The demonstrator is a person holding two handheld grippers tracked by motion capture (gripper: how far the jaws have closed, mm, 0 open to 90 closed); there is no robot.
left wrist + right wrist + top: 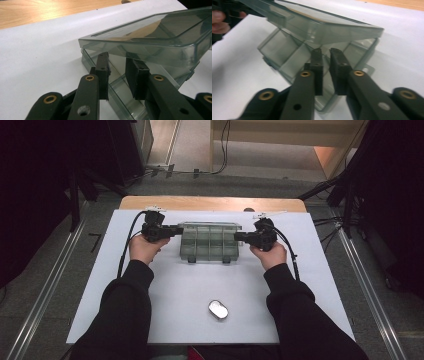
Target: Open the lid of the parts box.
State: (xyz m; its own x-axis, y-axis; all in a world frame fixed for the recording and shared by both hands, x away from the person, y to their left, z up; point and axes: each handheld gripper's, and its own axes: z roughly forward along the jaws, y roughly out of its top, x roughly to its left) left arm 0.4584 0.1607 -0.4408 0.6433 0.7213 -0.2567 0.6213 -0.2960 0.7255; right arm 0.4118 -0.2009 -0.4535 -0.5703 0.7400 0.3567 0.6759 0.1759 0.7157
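Observation:
A clear grey compartment box point(210, 241) sits at the middle back of the white mat. Its lid point(155, 32) hangs tilted, part-way up over the base point(120, 87). My left gripper point(179, 230) is at the box's left end, under the lid's edge. Its jaws point(117, 57) stand astride the end wall with a gap showing on both sides. My right gripper point(239, 237) is at the right end. There its jaws point(326, 50) stand narrowly apart over the base wall point(284, 52), below the lid point(324, 25).
A small silver oval tin point(218, 309) lies on the white mat point(125, 310) near the front edge, between the person's forearms. A strip of wooden tabletop point(210, 203) shows behind the mat. Cables trail back from both grippers.

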